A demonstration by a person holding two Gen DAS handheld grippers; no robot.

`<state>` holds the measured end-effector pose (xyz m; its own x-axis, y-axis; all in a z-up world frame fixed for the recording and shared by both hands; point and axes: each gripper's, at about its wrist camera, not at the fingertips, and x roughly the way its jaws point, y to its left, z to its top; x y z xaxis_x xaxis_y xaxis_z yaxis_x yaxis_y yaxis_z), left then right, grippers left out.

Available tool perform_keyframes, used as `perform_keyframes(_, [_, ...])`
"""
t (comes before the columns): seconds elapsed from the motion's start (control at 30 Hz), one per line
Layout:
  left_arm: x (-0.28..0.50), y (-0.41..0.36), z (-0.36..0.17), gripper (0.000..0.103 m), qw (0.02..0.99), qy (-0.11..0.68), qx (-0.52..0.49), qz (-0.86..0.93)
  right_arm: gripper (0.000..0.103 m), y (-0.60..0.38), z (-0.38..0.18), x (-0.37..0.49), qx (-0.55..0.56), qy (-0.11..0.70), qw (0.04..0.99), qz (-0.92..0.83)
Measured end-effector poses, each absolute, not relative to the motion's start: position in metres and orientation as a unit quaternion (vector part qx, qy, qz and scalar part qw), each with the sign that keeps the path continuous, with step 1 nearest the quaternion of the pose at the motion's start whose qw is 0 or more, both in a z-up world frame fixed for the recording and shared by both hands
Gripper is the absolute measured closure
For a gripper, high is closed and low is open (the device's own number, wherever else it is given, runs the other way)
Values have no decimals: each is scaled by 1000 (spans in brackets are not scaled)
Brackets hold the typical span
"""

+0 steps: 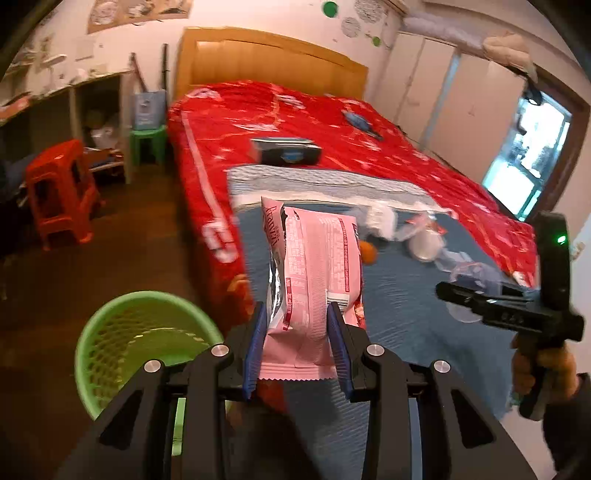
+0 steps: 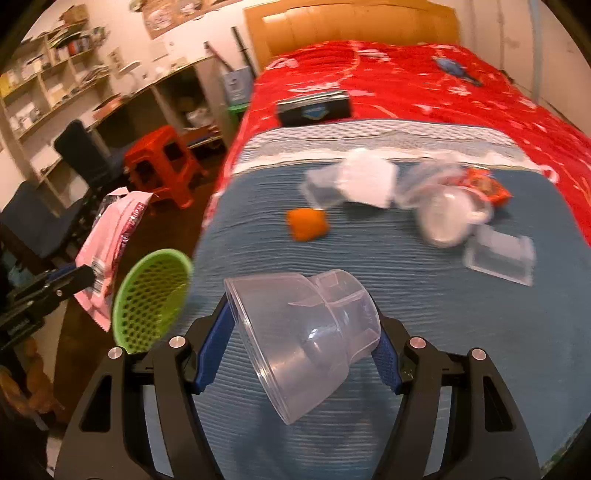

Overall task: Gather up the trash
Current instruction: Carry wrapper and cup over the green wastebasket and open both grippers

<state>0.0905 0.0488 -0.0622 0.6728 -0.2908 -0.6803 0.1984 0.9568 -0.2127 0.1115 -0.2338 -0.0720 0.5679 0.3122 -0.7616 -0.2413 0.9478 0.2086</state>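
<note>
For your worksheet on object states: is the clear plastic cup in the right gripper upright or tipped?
Tipped: the clear plastic cup lies sideways, rim lower left.

Bed (image 2: 369, 258) fills centre and right, headboard (image 2: 351, 26) at far end. Basket (image 2: 151, 299) on floor, just beside bed's left near corner. Left hand-held gripper (image 1: 297, 332) holds wrapper (image 1: 314, 273) between basket and bed edge. Right hand-held gripper (image 2: 301, 332) holds cup (image 2: 303, 336) over bed's near end. Farther on bed: peel (image 2: 308, 223) mid-left, tissue (image 2: 369, 177) behind it, bowl (image 2: 450, 218) to the right, tray (image 2: 500, 260) right of bowl and nearer. Box (image 2: 314, 107) behind tissue. Stool (image 2: 162, 162) on floor left of bed, shelves (image 2: 48, 85) behind.
</note>
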Motion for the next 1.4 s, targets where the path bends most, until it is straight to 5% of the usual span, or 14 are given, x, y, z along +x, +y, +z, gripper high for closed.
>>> perform_keyframes(0.4, [108, 128, -116, 67, 890, 448, -85, -26, 36, -147, -66, 119, 7, 441, 869, 224])
perform_keyframes(0.47, [114, 138, -125, 53, 884, 457, -93, -11, 36, -137, -66, 121, 6, 444, 866, 230])
perform_keyframes(0.57, [112, 149, -133, 47, 882, 460, -102, -5, 36, -123, -67, 124, 1, 446, 863, 239])
perform_keyframes(1.27, [46, 227, -132, 38, 879, 440, -164, 83, 35, 13, -109, 147, -23, 503, 800, 326])
perform_keyframes(1.4, [38, 238, -137, 35, 873, 442, -181, 95, 25, 30, -113, 147, -11, 511, 787, 345])
